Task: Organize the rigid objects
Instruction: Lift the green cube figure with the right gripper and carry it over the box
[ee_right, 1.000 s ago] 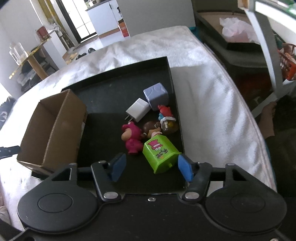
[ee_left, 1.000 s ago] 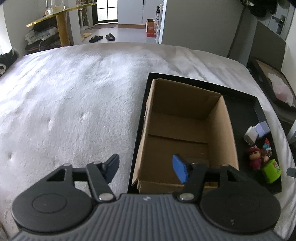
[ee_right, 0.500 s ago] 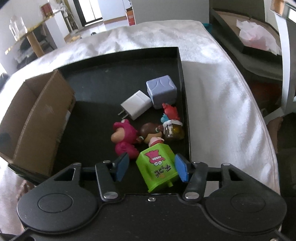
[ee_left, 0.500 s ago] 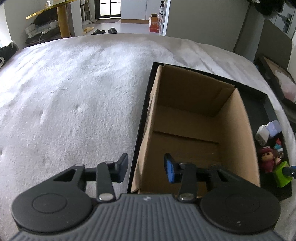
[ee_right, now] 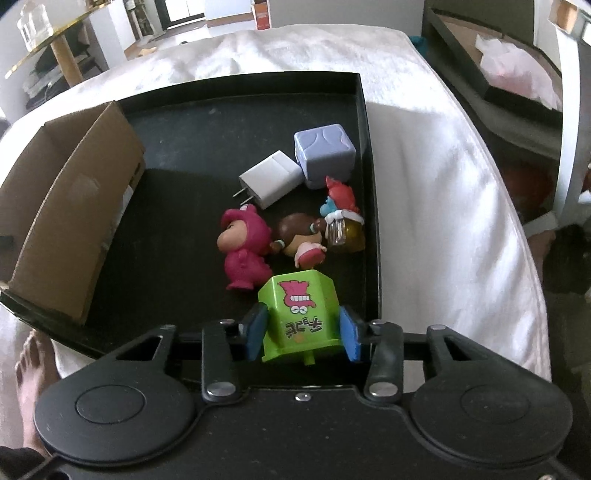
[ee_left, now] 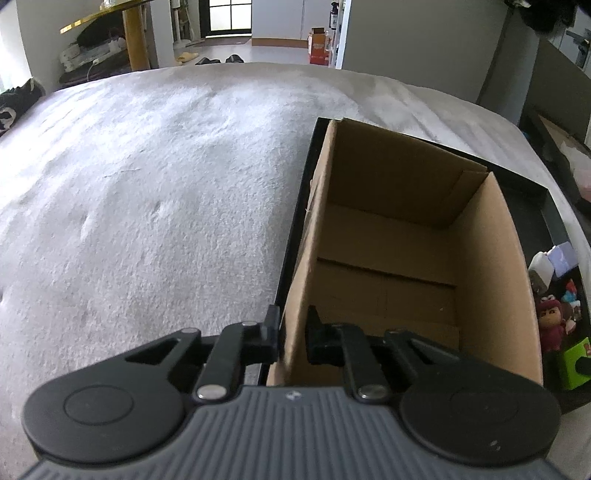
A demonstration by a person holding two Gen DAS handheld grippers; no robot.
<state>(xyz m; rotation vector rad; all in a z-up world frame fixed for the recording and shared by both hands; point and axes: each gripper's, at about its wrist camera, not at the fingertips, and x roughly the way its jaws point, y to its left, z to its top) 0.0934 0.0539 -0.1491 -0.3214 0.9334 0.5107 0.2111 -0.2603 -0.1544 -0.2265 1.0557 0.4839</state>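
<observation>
An empty cardboard box (ee_left: pixel 388 254) stands in a black tray (ee_right: pixel 207 122). My left gripper (ee_left: pixel 291 332) is shut on the box's near left wall. My right gripper (ee_right: pixel 301 330) is shut on a green toy block (ee_right: pixel 299 314) at the tray's near right. Beyond it lie a pink figure (ee_right: pixel 243 251), a brown-haired figure (ee_right: pixel 301 236), a small red and blue figure (ee_right: pixel 338 195), a white charger (ee_right: pixel 269 179) and a lilac cube (ee_right: pixel 325 151). The box also shows in the right wrist view (ee_right: pixel 70 214), and the toys sit at the right edge of the left wrist view (ee_left: pixel 554 314).
The tray lies on a white plush bed cover (ee_left: pixel 147 184). A dark tray with pink paper (ee_right: pixel 509 62) sits off the bed to the right. A bare foot (ee_right: pixel 27 373) shows at lower left. A gold table (ee_left: pixel 122 22) stands far back.
My left gripper moved forward and closed on the box's left wall. My right gripper moved forward around the green block and closed on it.
</observation>
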